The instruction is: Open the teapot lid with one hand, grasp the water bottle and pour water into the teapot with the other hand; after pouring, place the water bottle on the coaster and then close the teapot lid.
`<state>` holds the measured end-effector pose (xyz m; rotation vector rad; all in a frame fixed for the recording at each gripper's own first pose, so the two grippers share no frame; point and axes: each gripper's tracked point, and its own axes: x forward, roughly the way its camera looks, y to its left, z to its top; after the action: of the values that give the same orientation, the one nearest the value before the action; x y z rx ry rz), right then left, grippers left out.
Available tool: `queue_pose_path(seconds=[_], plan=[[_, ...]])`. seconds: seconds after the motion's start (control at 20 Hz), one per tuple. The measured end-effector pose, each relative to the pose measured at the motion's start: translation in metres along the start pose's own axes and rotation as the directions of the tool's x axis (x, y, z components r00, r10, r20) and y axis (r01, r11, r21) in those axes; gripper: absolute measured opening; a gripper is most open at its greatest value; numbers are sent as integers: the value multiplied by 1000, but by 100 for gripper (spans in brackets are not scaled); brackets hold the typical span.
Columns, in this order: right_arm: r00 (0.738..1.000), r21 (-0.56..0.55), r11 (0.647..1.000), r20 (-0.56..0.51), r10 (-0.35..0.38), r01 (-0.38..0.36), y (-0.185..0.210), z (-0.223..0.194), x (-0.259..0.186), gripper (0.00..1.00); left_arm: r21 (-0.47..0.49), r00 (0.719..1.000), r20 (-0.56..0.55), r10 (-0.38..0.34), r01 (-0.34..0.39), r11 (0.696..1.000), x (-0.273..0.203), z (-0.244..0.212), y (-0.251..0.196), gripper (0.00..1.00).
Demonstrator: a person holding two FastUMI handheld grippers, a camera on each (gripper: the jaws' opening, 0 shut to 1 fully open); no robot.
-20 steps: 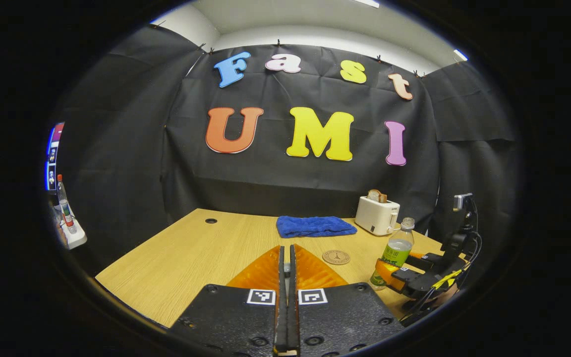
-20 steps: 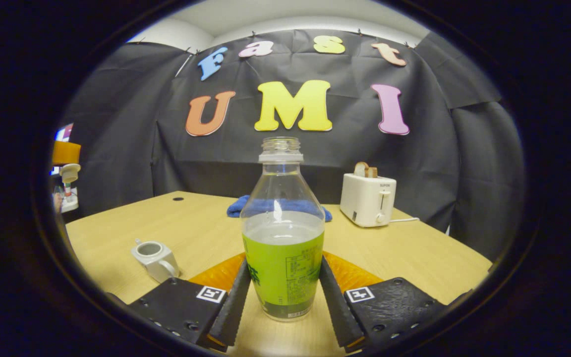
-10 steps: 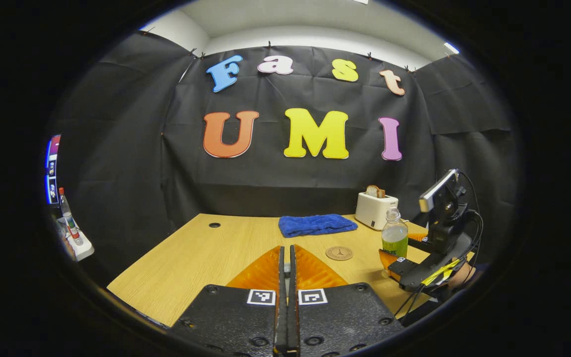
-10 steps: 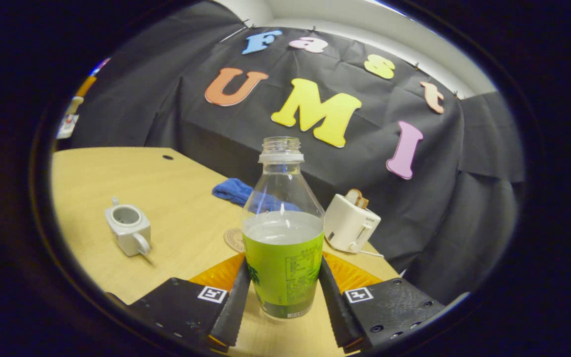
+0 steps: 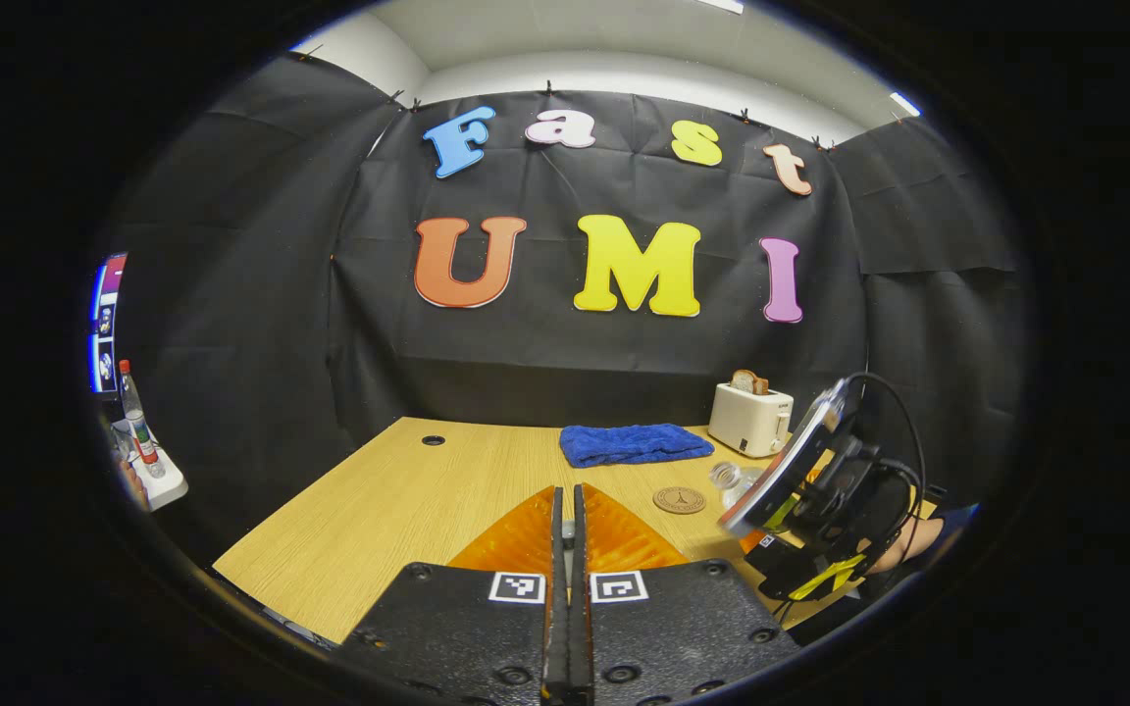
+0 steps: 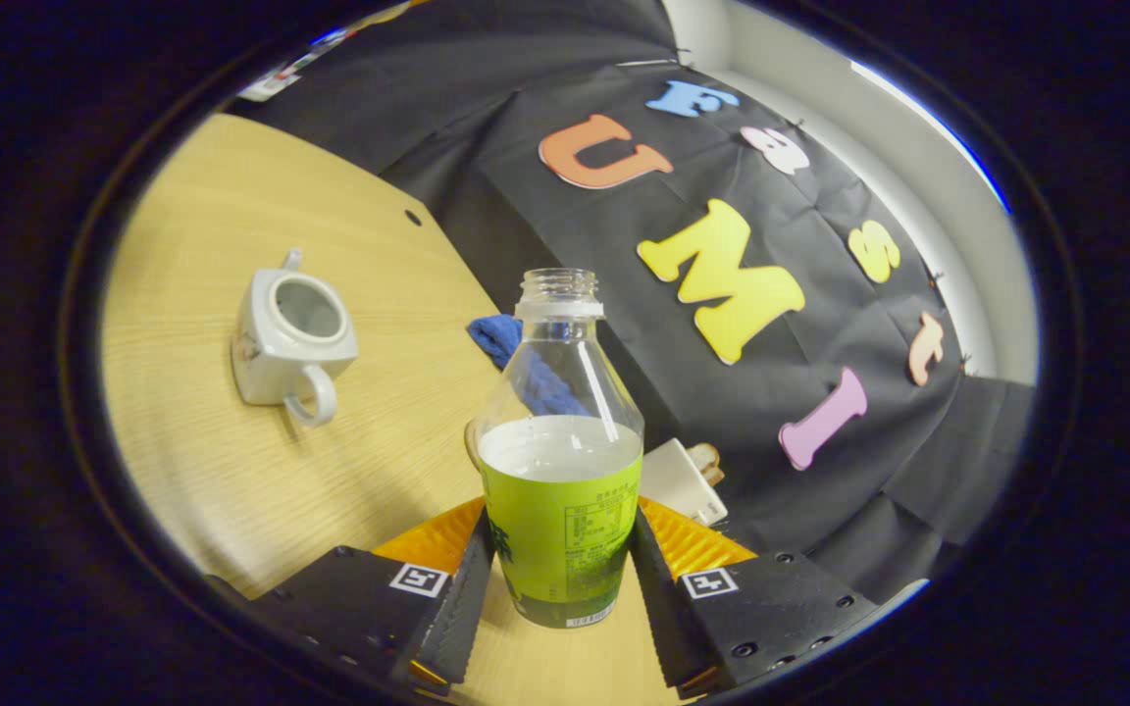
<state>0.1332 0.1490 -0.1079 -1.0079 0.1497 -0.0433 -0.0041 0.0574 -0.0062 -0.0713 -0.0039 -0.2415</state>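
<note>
The right hand-held gripper (image 6: 557, 588) has both fingers pressed on the clear plastic water bottle with a green label (image 6: 561, 471), which it holds tilted above the wooden tabletop (image 6: 202, 431), so I judge the pouring step is beginning; next the bottle mouth must come over the open white ceramic teapot (image 6: 288, 336), which stands lidless off to one side. The left gripper view adds the round brown coaster (image 5: 679, 500), and the left hand-held gripper (image 5: 568, 579) with its fingers closed together, probably on the lid, though I cannot tell.
</note>
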Motion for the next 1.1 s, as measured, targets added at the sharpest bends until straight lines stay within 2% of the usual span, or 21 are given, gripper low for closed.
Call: queue_pose_path(seconds=[0.25,0.35,0.5,0.65,0.85,1.1], plan=[[1000,-191,982,-3,11,-11,17,9,5,72,-11,1000,1,2,-2,1000,-1,-1,7,3],[1000,-268,963,2,3,-2,19,12,6,72,-14,1000,0,1,-1,1000,-2,-2,9,3],[998,-389,920,46,-36,51,13,27,4,72,-19,1000,-12,12,-13,1000,0,-6,14,2],[998,-444,894,47,-43,59,14,28,8,71,-25,1000,-19,13,-14,1000,0,-8,16,3],[994,-564,819,78,-76,107,9,37,4,71,-11,1000,-19,8,-8,1000,0,-8,12,3],[989,-667,730,127,-80,145,5,45,6,71,4,1000,-29,9,-9,1000,1,-11,12,3]])
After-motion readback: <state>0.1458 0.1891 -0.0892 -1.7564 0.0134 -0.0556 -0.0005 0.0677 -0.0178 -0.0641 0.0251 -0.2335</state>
